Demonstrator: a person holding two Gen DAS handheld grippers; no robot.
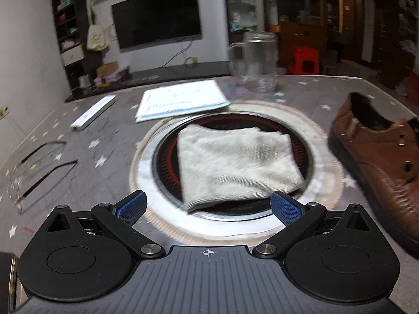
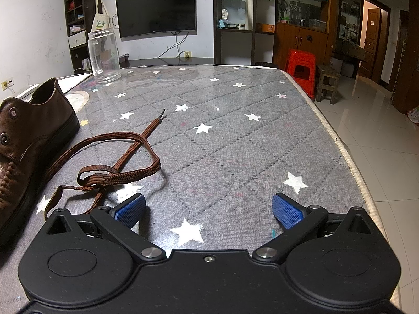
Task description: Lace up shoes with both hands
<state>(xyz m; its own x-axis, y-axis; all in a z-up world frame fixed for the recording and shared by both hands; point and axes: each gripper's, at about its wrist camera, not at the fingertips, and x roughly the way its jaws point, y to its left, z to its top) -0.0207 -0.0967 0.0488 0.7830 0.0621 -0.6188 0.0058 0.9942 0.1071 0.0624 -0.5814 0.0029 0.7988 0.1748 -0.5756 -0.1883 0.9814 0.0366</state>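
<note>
Left wrist view: left gripper point(image 1: 208, 206) is spread wide, jaws released, nothing between the blue pads point(image 1: 132, 206). It hangs over the table point(image 1: 104, 141), which has a grey quilted cover with white stars. Straight ahead is a round recessed burner point(image 1: 235, 225) with a folded white cloth point(image 1: 235, 164) lying on it. The brown leather shoe point(image 1: 379, 162) sits at the right edge of the frame, beside the burner ring, opening toward the far side, eyelets empty. Behind the burner: a stack of papers point(image 1: 180, 99), a glass jar point(image 1: 258, 61) past that, and a long white box point(image 1: 93, 113) to the left. This frame is slightly blurred.

Right wrist view: right gripper point(image 2: 209, 210) also fully released, pads point(image 2: 286, 210) wide apart, holding nothing, over bare tablecloth. The shoe point(image 2: 28, 141) is at the left edge, two metal eyelets visible with no lace through them. The brown shoelace point(image 2: 115, 167) lies loose on the table just right of the shoe, looped over itself, one tip pointing away toward the table middle. Its near end runs just beside the gripper's left pad; cannot tell if it touches. The jar point(image 2: 103, 55) stands at the far left corner of the table. A TV point(image 2: 157, 9) is on the wall behind, and a red stool point(image 2: 301, 70) stands on the floor off the far right edge.
</note>
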